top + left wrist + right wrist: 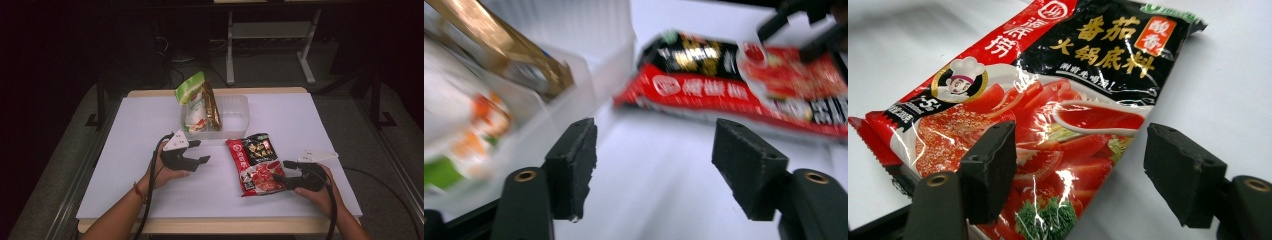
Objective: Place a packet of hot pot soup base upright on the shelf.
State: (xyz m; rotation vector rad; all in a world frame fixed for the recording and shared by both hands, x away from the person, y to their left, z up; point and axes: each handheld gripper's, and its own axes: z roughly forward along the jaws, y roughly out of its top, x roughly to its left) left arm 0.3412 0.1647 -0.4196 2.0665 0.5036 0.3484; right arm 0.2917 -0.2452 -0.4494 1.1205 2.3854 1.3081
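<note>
The right hand-held gripper (1075,165) is spread wide over the red sauce packet (1058,105) lying flat on the white table (125,150), perhaps touching it. The left hand-held gripper (654,165) hangs wide open, empty, beside the clear bin (235,112).

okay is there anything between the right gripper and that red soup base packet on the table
Nothing visible does. The right gripper is open at the red packet, which lies flat on the white table, with one jaw over its lower edge. The clear bin and the left gripper are off to the side.
</note>
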